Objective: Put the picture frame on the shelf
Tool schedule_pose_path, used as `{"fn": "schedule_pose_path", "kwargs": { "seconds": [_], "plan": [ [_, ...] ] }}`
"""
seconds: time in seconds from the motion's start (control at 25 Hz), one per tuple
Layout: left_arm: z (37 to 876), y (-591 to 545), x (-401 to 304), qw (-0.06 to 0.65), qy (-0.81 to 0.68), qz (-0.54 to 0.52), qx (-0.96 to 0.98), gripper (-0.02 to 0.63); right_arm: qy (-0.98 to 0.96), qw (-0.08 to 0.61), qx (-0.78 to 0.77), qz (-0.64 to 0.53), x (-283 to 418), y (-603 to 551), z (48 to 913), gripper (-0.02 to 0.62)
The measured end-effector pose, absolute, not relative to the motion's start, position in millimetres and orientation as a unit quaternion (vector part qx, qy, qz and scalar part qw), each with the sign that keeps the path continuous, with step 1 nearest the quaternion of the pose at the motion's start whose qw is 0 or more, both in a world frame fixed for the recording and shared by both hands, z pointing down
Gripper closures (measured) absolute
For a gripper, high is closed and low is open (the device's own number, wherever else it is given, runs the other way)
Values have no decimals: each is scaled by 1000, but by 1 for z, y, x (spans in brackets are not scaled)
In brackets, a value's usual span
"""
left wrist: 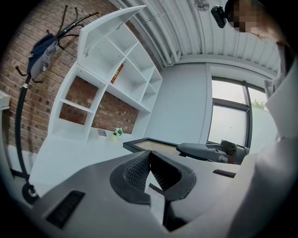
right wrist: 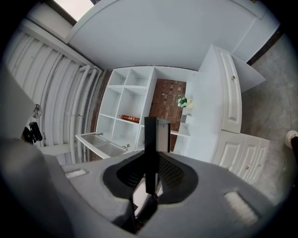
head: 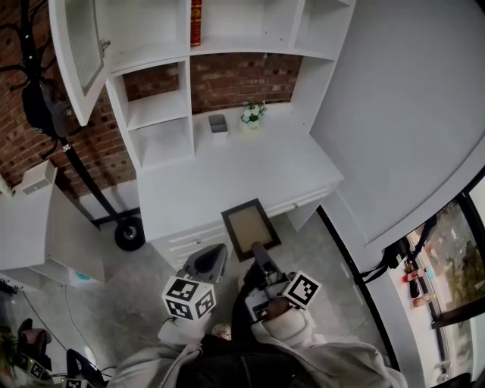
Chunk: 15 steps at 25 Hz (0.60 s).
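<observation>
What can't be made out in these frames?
- Frame face: head view, too small; right gripper view shows it edge-on.
- Book title: right gripper view, too small; head view, cut by top edge.
- Grey box contents: head view, too small.
- Top shelves: head view, cut by top edge.

The right tongs [head: 258, 248] hide the near edge of the picture frame [head: 246, 223] from overhead.

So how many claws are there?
2. The left claw is shut with nothing in it, just left of the frame. The right claw is clamped on the frame's near edge. None look hidden.
</observation>
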<state>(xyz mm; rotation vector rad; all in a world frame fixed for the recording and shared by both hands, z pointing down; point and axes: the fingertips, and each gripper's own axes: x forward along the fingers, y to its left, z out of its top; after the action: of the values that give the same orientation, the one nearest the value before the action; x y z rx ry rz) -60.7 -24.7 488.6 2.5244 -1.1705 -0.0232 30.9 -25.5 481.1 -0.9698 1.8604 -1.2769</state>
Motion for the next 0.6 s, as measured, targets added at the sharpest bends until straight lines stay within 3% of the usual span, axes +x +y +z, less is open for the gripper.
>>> {"fn": "schedule_pose_path", "kwargs": {
  "seconds": [0.6],
  "plan": [
    [493, -124, -14, 177, -405, -5, 897, 601, 721, 324, -364, -492, 67, -126, 482, 528]
  ]
}}
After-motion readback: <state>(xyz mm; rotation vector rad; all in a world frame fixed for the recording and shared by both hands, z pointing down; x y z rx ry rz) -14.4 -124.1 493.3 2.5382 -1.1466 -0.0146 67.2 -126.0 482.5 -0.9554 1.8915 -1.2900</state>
